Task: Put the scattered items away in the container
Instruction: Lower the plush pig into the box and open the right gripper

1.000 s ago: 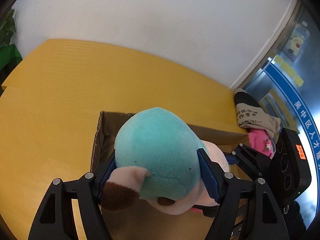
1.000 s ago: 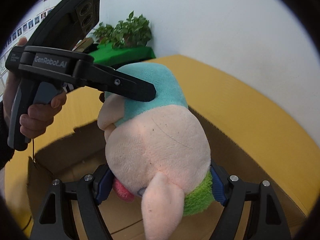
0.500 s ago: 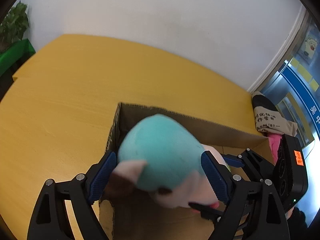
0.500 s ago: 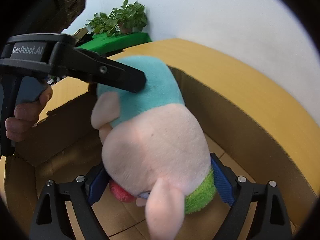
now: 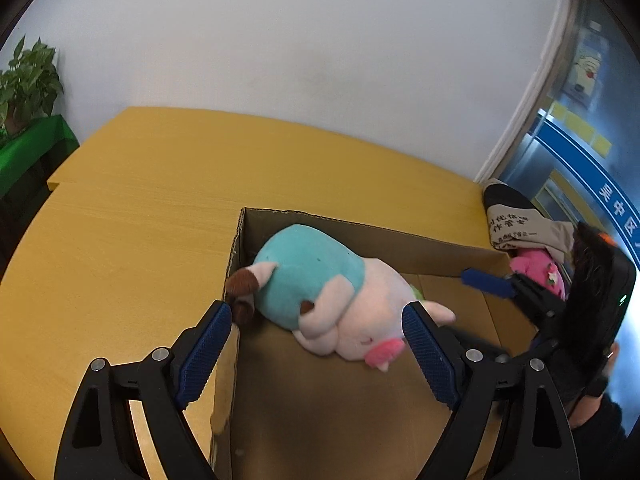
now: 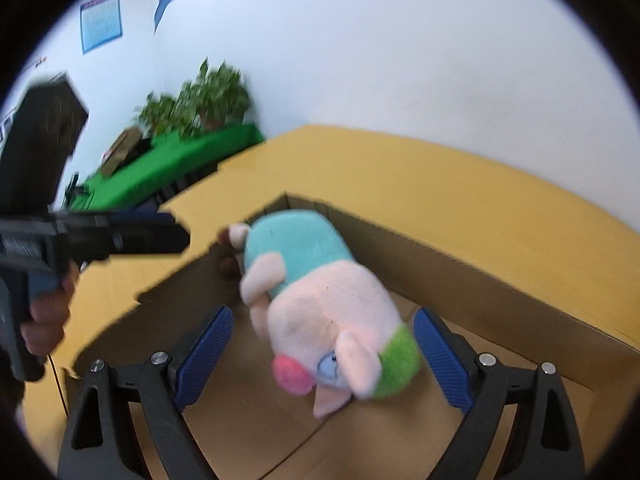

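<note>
Tongs (image 5: 316, 344) (agape) flank boxed plush (image 5: 320, 280).

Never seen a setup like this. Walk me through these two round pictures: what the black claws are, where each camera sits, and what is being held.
No robot here: a person holds a hand-operated two-finger gripper in each hand, and each carries a fisheye camera looking along its fingers. One picture is from the left gripper, the other from the right gripper. Each view also catches the other tool. A cardboard box stands on a yellow table. Inside lies a plush pig in a teal shirt. Both grippers' jaws have just been opening and stand open, so nothing is held. More plush toys lie beyond the box.
</note>
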Demonstrator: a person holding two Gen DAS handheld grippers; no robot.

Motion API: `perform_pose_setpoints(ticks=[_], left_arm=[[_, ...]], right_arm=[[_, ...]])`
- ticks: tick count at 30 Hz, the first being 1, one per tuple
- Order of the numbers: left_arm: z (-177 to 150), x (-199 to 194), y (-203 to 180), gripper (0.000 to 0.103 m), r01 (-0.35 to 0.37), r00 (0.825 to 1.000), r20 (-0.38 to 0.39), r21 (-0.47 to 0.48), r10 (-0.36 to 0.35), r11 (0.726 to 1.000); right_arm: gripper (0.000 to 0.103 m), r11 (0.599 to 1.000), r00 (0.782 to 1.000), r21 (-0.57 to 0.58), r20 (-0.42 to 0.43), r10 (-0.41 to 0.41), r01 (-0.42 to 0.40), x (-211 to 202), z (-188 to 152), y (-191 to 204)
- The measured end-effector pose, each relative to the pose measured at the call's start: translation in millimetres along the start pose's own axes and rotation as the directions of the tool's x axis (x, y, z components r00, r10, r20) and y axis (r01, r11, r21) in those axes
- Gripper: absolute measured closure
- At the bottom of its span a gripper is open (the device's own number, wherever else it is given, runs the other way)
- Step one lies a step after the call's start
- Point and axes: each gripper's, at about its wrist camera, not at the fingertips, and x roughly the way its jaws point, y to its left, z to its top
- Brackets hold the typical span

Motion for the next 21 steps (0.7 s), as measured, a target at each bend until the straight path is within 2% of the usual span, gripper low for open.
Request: perform_pose_setpoints(ticks=[4,7,10,12,15,16,18,21], left_arm=[[-25,-36,-20,0.009,-0.034,0.997,0.064,0.061,0.030,0.998],[-49,-67,-41,0.003,-0.040,0.993,0.117,0.100,0.028,0.994],[-76,-93,-62,0.001,-0.067,0.985,0.167,0.148,0.042,0.987],[-93,-104,-70,0.001,-0.082,0.982,0.184,0.163,0.052,0.983],[-118,-107,-75,0.000,-0.102,0.979,0.193,0.173,0.068,0.980],[-126,-104,-74,0.000,-0.129,0.976,0.195,0.169,0.095,0.977],[-138,-95,-69,0.000,-0.161,0.977,0.162,0.155,0.136,0.975],[-153,-80,-58,0.000,-0.157,0.984,0.103,0.128,0.144,0.979]], right_arm=[[0.010,0.997,0.997,0.051,0.048,-0.056,0.054,-60,-14,18],[0.010,0.990,0.993,0.114,0.065,-0.095,0.087,-96,-21,30],[0.010,0.972,0.988,0.205,0.074,-0.133,0.116,-123,-44,44],[0.010,0.953,0.980,0.257,0.077,-0.186,0.161,-146,-69,52],[0.010,0.923,0.969,0.324,0.063,-0.238,0.206,-169,-98,54],[0.010,0.916,0.966,0.335,0.058,-0.253,0.220,-175,-105,54],[0.010,0.904,0.956,0.340,0.045,-0.290,0.259,-183,-117,55],[0.010,0.897,0.950,0.337,0.029,-0.311,0.284,-182,-134,48]])
